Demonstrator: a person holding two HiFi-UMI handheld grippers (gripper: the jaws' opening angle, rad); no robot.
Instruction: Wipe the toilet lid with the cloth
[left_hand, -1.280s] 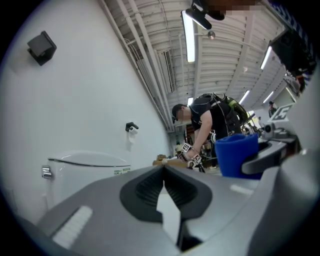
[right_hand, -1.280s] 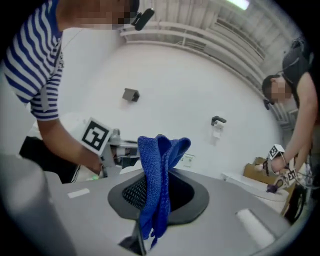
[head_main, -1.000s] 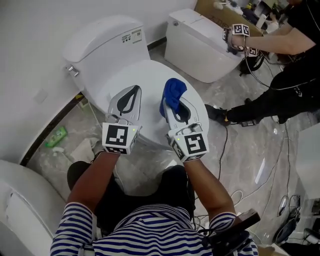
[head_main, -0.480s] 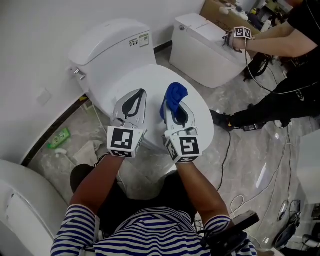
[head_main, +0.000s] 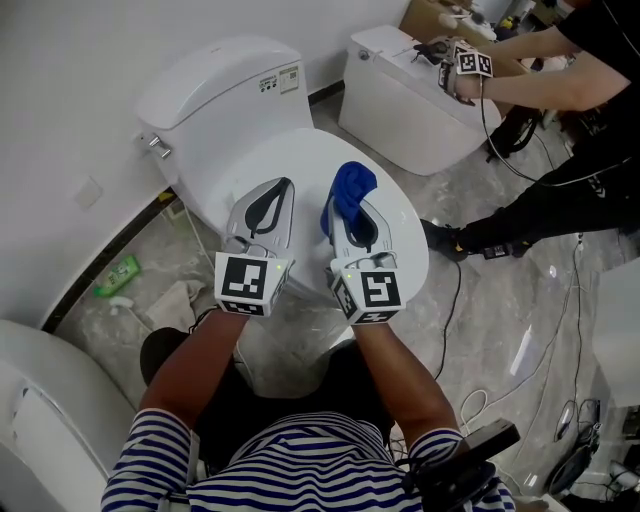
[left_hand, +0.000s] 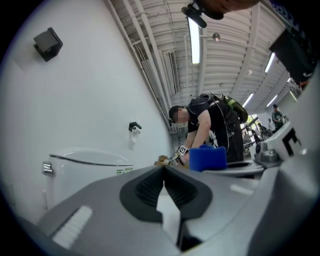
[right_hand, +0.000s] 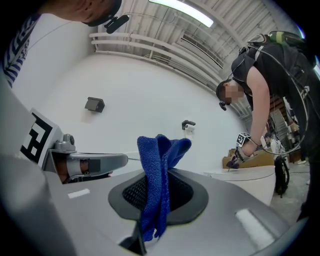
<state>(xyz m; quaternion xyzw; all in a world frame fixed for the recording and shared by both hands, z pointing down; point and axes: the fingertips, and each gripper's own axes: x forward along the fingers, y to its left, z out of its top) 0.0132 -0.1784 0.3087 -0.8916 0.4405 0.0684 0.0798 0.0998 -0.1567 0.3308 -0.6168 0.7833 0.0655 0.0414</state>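
Where a striped shirt (head_main: 300, 470) fills the bottom of the head view, two forearms reach forward and down, each hand holding a gripper over a white toilet. The left gripper (head_main: 278, 188) hangs above the near left part of the toilet lid (head_main: 300, 150). In its own view the two dark ribbed pads meet at their tips with nothing between them, so it is clenched and empty. Just beside it, the right gripper (head_main: 348, 208) is clamped on the blue cloth (head_main: 352, 188). In the right gripper view the cloth (right_hand: 159, 170) stands up from between the pressed pads in a folded bunch, with a short end hanging out below them. From the head view the cloth sits at the jaw tips above the right half of the lid; whether it touches the lid cannot be told. The lid is down.

Behind the lid rises the tank (head_main: 215, 75), with a chrome flush handle (head_main: 155, 147) on its left side, close against a white wall. A green packet (head_main: 115, 275) lies on the marble floor to the left of the bowl.

Farther off to the right stands a second toilet (head_main: 400, 90). Another person (head_main: 560, 130) in dark clothes bends over its tank, a marker cube (head_main: 468, 62) at the hand. Cables (head_main: 545, 350) trail across the floor on that side.
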